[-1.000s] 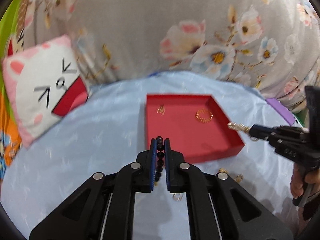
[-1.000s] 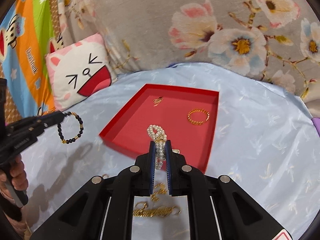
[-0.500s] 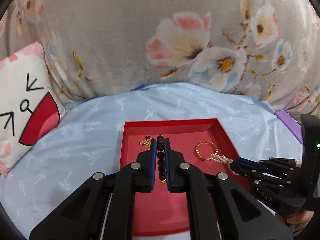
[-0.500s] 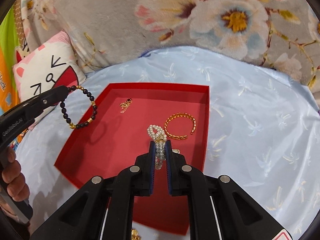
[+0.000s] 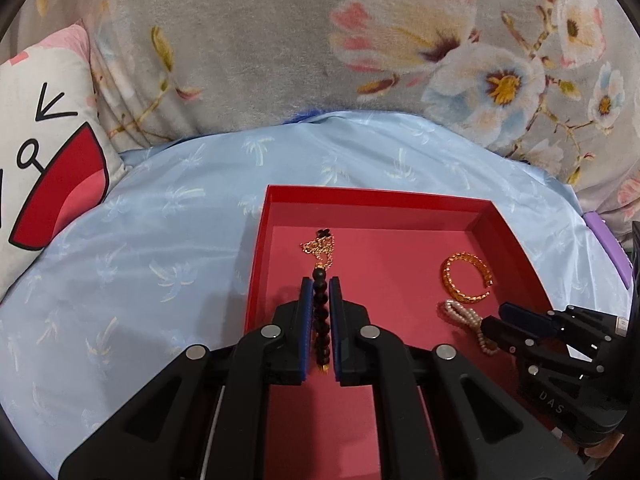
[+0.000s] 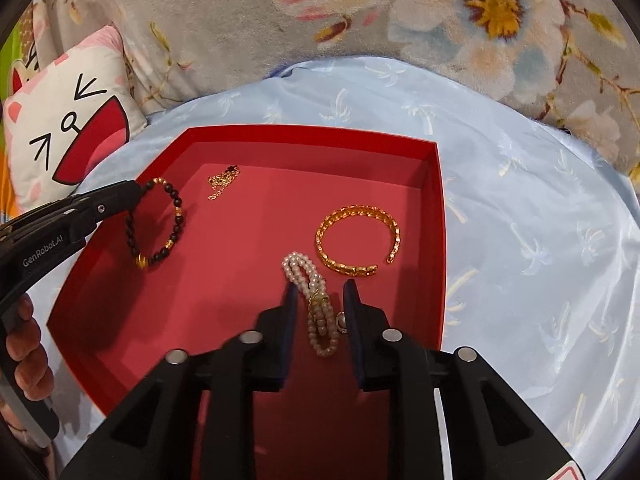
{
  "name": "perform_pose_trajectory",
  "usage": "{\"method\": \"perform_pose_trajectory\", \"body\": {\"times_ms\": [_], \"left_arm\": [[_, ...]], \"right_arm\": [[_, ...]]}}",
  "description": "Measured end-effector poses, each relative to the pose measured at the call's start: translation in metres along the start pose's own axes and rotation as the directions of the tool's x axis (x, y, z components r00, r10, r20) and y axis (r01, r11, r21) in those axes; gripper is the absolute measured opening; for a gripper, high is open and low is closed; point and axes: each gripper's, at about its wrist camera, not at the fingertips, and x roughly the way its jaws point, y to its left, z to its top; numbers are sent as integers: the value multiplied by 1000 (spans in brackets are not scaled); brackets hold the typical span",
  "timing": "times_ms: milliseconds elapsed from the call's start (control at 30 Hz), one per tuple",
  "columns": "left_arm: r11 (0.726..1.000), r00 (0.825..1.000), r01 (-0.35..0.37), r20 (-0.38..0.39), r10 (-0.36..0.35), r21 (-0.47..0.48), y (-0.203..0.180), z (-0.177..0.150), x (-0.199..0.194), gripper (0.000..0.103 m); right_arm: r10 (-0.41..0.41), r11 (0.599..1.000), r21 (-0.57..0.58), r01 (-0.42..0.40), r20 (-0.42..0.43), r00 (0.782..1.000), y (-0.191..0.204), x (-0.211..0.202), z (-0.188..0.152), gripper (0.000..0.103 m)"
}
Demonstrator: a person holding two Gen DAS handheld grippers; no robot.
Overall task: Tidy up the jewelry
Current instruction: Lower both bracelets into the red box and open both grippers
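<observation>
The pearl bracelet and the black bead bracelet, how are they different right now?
The pearl bracelet is whitish and lies doubled on the red tray; the black bead bracelet is dark with gold beads and hangs as an open loop. The right gripper is opening around the pearls, while the left gripper is shut on the black beads. Both are beaded.

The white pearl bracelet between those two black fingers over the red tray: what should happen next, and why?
Probably lift the right gripper away. Its jaws are opening and the white pearl bracelet already lies in the red tray, untouched by the pads.
</observation>
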Motion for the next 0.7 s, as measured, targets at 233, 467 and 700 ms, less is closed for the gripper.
{"method": "perform_pose_trajectory", "body": {"times_ms": [233, 467, 700], "left_arm": [[999, 999, -49, 1, 49, -12, 6, -5, 6, 37], [999, 1000, -4, -12, 4, -45, 10, -5, 6, 41], [998, 999, 15, 44, -12, -68, 11, 1, -22, 50]], "right_arm": [[0, 1000, -12, 0, 12, 1000, -3, 3, 1, 22], [1, 1000, -16, 0, 24, 1000, -9, 5, 4, 22], [63, 996, 51, -66, 67, 996, -19, -24, 7, 32]]}}
